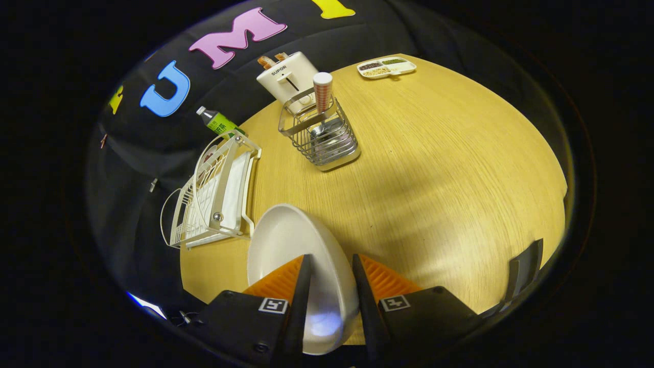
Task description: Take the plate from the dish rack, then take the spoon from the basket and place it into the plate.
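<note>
A white plate (286, 245) sits tilted between my fingers, its rim caught between them, just in front of the white wire dish rack (214, 199). My gripper (331, 260) is shut on the plate's rim, one finger over the inside and the other on the outside. Beyond the fingers stands a metal wire basket (327, 145) on the wooden table (434, 168). A spoon (323, 92) with a red-and-white checked handle stands upright in the basket, its bowl down inside the wires.
A white toaster (286, 76) stands behind the basket, with a green-labelled bottle (217, 121) beside the rack's far end. A divided tray of snacks (387, 67) lies at the far edge. A dark object (523, 276) stands at the table's near right edge.
</note>
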{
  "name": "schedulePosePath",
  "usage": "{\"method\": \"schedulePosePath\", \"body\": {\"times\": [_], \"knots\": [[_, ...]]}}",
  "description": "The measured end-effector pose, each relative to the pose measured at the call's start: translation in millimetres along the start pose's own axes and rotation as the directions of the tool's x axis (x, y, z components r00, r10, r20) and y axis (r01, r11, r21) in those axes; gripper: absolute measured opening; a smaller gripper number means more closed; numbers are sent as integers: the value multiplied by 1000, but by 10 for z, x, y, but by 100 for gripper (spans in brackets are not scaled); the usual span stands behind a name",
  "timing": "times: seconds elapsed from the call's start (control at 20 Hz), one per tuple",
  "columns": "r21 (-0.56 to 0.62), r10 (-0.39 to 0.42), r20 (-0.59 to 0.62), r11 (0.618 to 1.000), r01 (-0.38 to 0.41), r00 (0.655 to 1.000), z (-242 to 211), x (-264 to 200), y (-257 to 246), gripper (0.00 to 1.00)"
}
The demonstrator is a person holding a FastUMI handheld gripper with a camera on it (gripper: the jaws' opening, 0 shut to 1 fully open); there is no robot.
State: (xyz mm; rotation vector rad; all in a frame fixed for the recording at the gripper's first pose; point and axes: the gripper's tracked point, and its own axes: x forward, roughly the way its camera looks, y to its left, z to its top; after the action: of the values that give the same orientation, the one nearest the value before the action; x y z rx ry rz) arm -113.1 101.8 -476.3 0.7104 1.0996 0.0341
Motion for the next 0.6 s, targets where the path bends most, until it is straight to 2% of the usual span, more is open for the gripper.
{"method": "schedulePosePath", "body": {"times": [0.15,0.3,0.35,0.45,0.6], "knots": [[6,-5,34,1000,4,999,92,-25,0,62],[-18,-11,69,1000,12,998,192,-105,-1,82],[-30,-10,80,999,13,997,219,-152,14,82],[-62,-7,111,998,14,994,322,-280,58,95],[-140,15,187,990,12,982,602,-568,184,97]]}}
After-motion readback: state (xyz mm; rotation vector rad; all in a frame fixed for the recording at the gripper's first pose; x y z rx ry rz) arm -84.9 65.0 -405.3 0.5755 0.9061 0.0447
